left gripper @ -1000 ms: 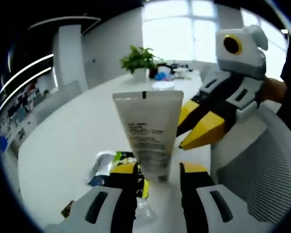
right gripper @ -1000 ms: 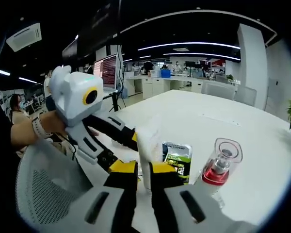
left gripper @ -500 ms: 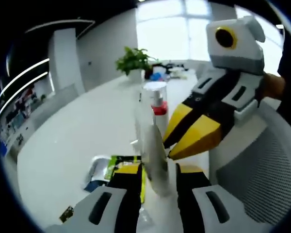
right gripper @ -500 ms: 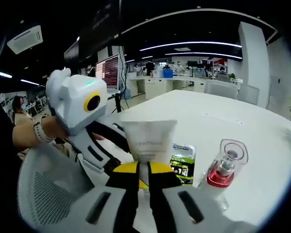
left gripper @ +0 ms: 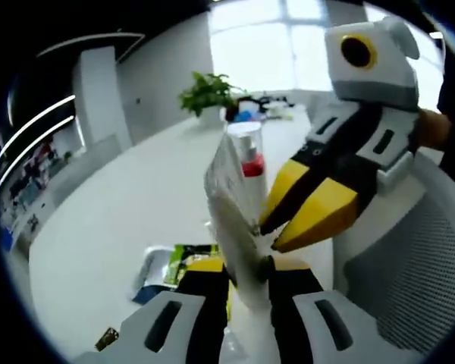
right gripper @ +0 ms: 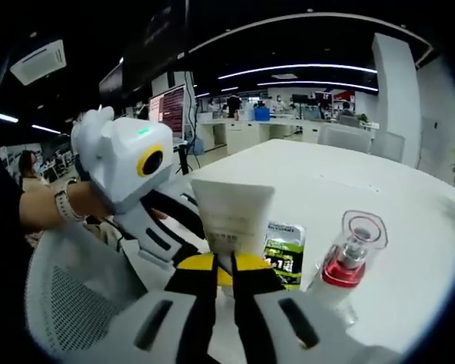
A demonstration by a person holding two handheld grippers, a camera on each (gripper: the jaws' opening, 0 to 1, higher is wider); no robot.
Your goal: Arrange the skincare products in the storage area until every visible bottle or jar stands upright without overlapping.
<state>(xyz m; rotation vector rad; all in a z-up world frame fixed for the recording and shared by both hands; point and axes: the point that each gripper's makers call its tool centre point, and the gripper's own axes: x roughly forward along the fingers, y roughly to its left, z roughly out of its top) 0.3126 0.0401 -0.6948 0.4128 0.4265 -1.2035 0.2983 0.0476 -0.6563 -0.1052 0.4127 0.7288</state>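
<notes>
A white squeeze tube [left gripper: 231, 197] stands upright between my left gripper's [left gripper: 249, 273] jaws, edge-on to this camera, and the jaws are shut on its lower end. My right gripper [left gripper: 269, 235] comes in from the right, its yellow jaws pinched on the same tube. In the right gripper view the tube [right gripper: 231, 212] faces the camera, held low by my right gripper [right gripper: 220, 265], with my left gripper [right gripper: 191, 220] behind it on the left. A clear-capped spray bottle with red liquid [left gripper: 246, 152] [right gripper: 349, 262] stands upright on the white table [right gripper: 341, 182].
A green sachet [left gripper: 189, 254] [right gripper: 284, 250] lies flat on the table beside a blue-silver packet [left gripper: 155, 269]. A small dark packet [left gripper: 106, 339] lies near the edge. A grey mesh chair [left gripper: 417, 265] [right gripper: 68, 303] is close by. A potted plant [left gripper: 208, 95] stands far back.
The tube has turned: edge-on in the left gripper view, face-on in the right gripper view. My left jaws have drawn closer onto it, and the right gripper has closed in.
</notes>
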